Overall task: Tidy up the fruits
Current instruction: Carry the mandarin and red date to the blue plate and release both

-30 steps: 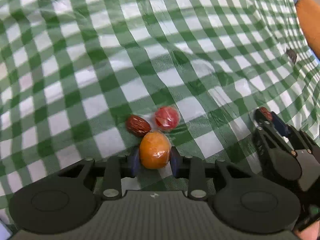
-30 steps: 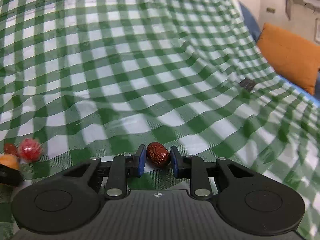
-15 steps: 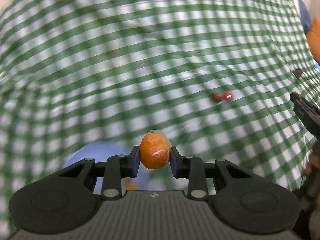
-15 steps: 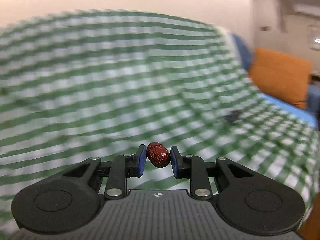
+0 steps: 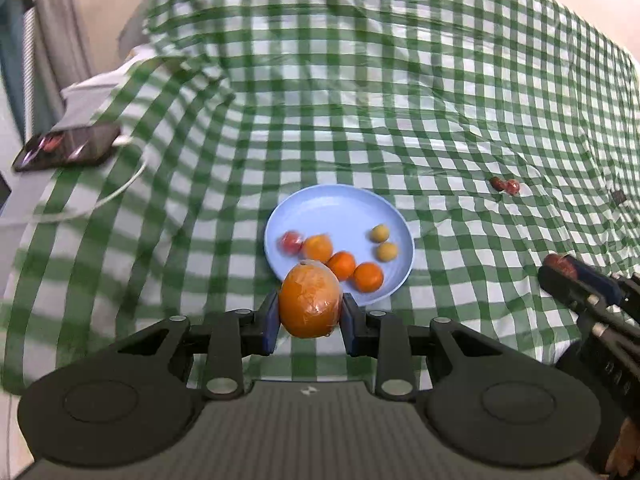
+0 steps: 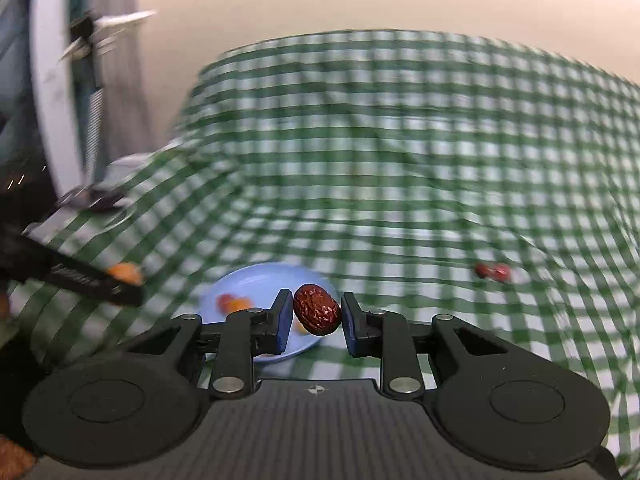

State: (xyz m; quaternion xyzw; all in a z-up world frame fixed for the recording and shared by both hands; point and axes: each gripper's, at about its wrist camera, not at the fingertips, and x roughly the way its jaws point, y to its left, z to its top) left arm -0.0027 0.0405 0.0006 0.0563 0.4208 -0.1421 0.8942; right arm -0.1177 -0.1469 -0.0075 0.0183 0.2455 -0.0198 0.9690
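**Both grippers carry fruit above the blue plate**

The left gripper (image 5: 309, 318) is clamped on a wrapped orange fruit (image 5: 310, 299), its blue pads pressed against both sides of it. The fruit hangs in the air over the near edge of a light blue plate (image 5: 340, 206) that sits on a green-and-white checked cloth (image 5: 360, 100). On the plate lie three small orange fruits (image 5: 341, 265), a red one (image 5: 291, 241) at the left and two small yellowish ones (image 5: 387, 251) at the right.

The right gripper (image 6: 313, 316) grips a wrinkled dark red date (image 6: 317, 314) between its narrow-set pads. In the right wrist view the date sits in front of the plate's right side, and the picture is blurred. The same gripper shows at the right edge of the left wrist view, with the date at its tip.

Two more small red fruits (image 5: 506, 185) lie touching each other on the cloth, well apart from the plate, to its right.

At the cloth's left edge a dark phone (image 5: 68, 148) rests with a white cable (image 5: 116, 188) plugged into it.
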